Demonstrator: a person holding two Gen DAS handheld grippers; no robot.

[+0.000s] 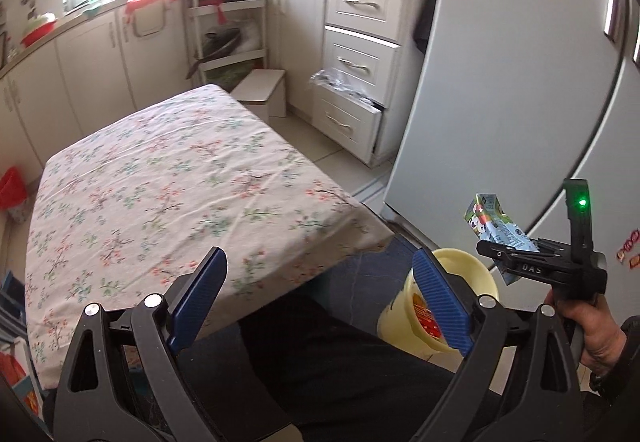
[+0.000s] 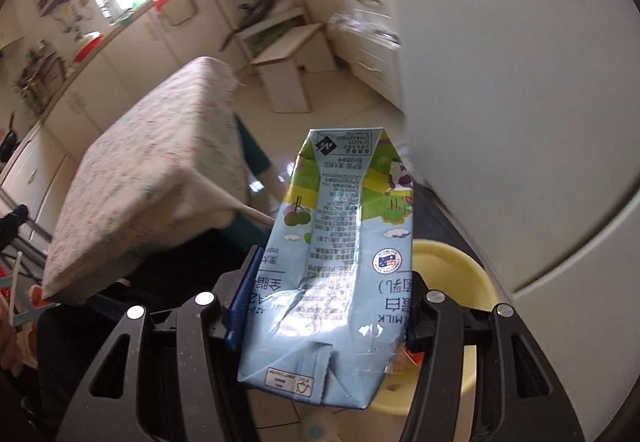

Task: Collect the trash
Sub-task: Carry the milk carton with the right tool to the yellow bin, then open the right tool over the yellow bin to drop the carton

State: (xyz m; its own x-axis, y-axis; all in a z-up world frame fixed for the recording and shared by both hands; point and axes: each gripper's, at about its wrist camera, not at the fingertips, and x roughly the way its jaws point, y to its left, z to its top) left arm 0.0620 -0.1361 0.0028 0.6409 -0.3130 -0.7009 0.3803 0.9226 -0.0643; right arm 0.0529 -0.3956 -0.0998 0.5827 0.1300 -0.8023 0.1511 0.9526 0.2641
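A crumpled light-blue milk carton (image 2: 340, 262) with a cartoon cow print sits lengthwise between the pads of my right gripper (image 2: 328, 306), which is shut on it. Just below and to the right of the carton stands a pale yellow bin (image 2: 452, 274), its mouth open. In the left wrist view the right gripper (image 1: 504, 250) holds the carton (image 1: 496, 226) above and to the right of the bin (image 1: 468, 270), with a person's hand (image 1: 592, 330) on the handle. My left gripper (image 1: 320, 282) is open and holds nothing, over the near edge of the table (image 1: 160, 182).
The table wears a floral cloth. A grey fridge (image 1: 500, 82) fills the right side, close to the bin. White drawers (image 1: 356, 62), a shelf rack (image 1: 228, 42) and a white step stool (image 1: 264, 90) stand behind. Dark trousers (image 1: 320, 362) lie below the left gripper.
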